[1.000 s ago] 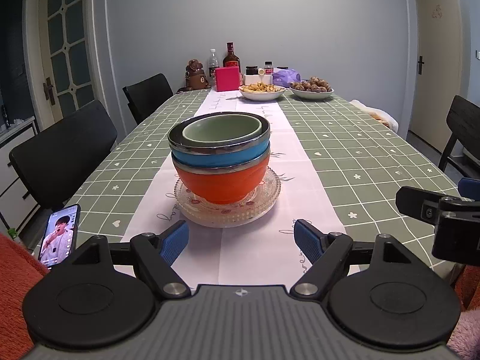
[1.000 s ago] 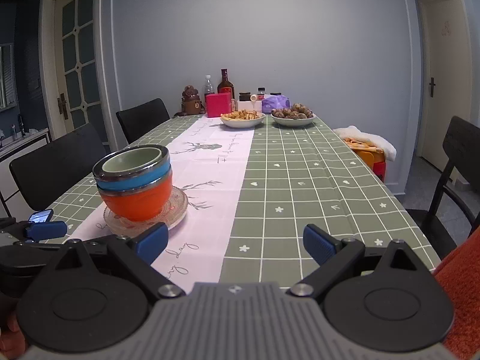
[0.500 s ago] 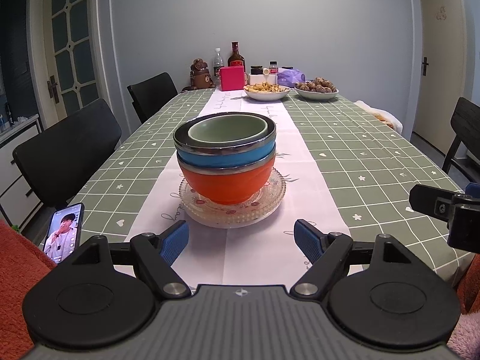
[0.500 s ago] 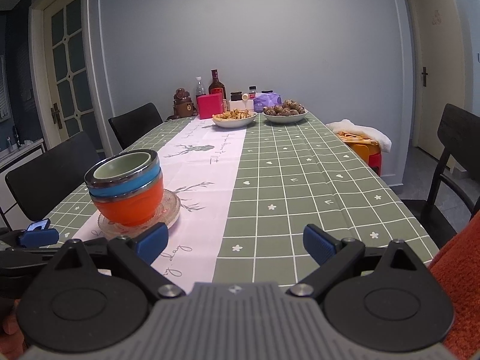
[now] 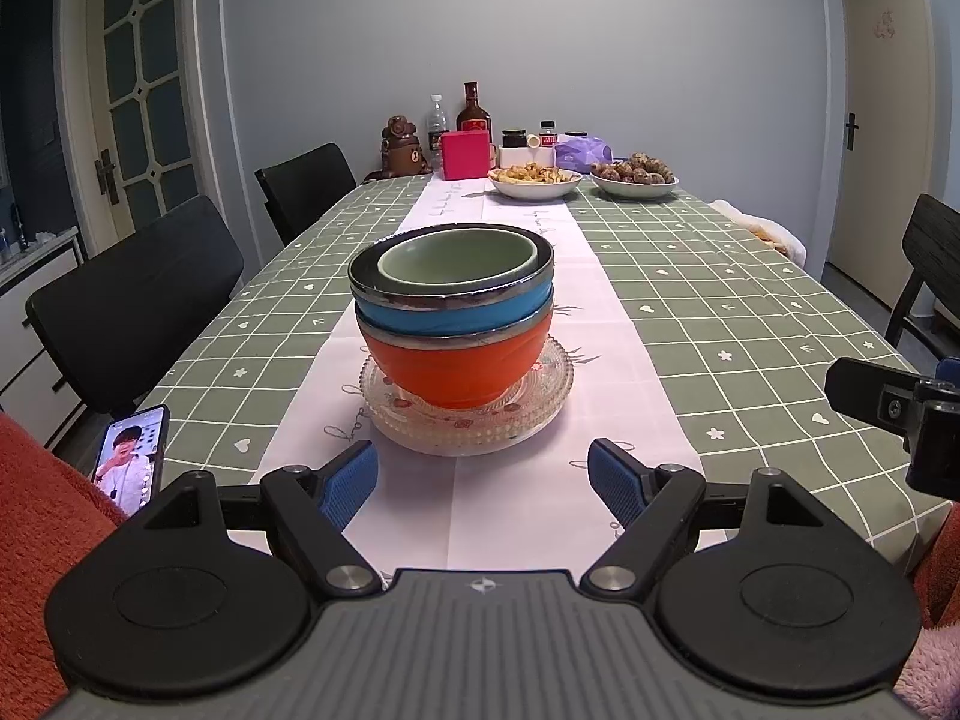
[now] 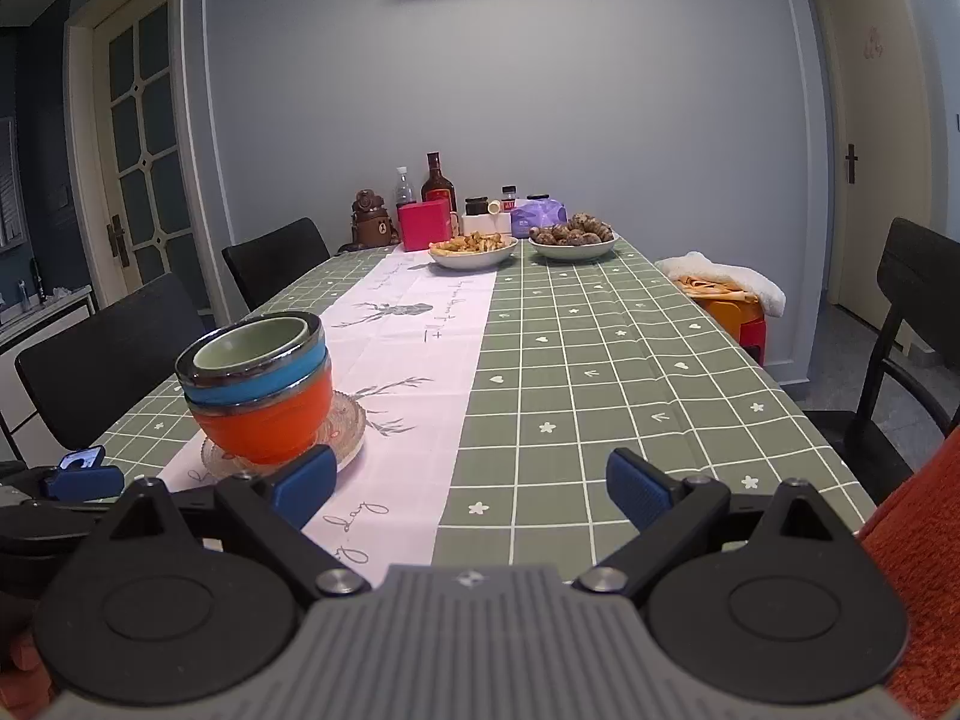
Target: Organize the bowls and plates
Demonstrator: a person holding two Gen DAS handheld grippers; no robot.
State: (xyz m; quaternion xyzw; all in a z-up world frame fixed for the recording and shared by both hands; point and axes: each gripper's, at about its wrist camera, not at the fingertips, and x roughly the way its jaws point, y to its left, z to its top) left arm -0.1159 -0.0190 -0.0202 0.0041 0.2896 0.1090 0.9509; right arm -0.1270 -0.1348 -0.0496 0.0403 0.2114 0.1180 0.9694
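Three bowls are nested in a stack: a green bowl [image 5: 459, 255] inside a blue bowl [image 5: 456, 315] inside an orange bowl [image 5: 456, 369]. The stack rests on glass plates [image 5: 468, 420] on the white table runner. My left gripper [image 5: 483, 483] hangs open just in front of the plates, nothing between its fingers. My right gripper [image 6: 468, 489] is open too, to the right of the stack and above the table's near edge. From the right wrist view the stack shows at the left, with its orange bowl [image 6: 264, 420] and glass plates [image 6: 348, 420].
A phone [image 5: 132, 456] lies at the table's near left corner. Two food bowls [image 5: 534, 177], bottles and a pink box [image 5: 465, 155] stand at the far end. Black chairs [image 5: 138, 300] line the left side, another chair [image 6: 918, 324] is at the right.
Both wrist cameras have tilted upward and drawn back slightly, so the bowl stack sits lower in the frames. The bowls and plates have not moved; both grippers stay open.
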